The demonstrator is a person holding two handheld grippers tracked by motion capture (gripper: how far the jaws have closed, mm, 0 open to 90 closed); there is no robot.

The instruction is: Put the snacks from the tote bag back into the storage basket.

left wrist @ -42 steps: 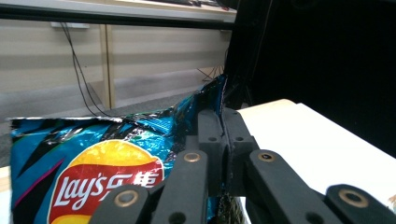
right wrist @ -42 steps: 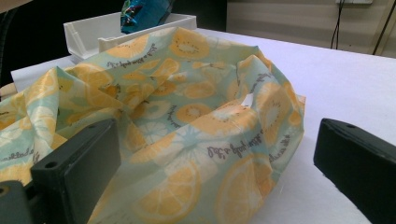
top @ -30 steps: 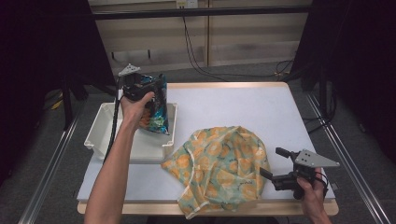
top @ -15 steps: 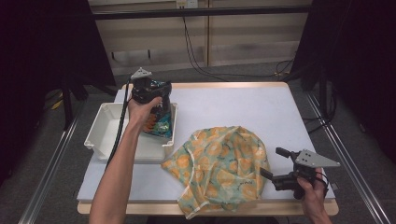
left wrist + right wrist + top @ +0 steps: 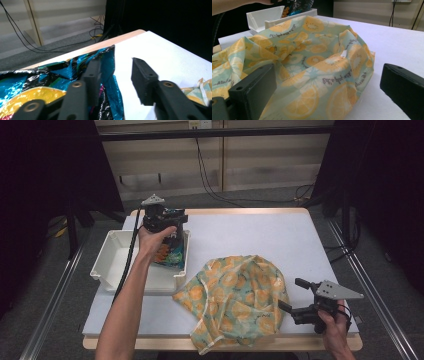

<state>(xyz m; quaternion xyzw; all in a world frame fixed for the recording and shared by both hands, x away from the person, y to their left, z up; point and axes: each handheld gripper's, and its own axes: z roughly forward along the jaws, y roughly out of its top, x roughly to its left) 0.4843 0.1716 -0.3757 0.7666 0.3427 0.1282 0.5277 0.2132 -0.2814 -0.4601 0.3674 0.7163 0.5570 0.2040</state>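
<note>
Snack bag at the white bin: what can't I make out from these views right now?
- Snack bag: in the high view the left gripper and hand cover its top; print too small to read.
- Left gripper view: the jaws stand apart beside the bag's edge; whether the near jaw touches the foil is unclear. The bottom edge cuts the bag off.
- White bin: the forearm hides part of its inside.
- Fruit-print cloth: anything beneath its folds is hidden.

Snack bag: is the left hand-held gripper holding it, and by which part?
No: the left hand-held gripper is open, one jaw beside the top edge of the snack bag, nothing clamped.
</note>
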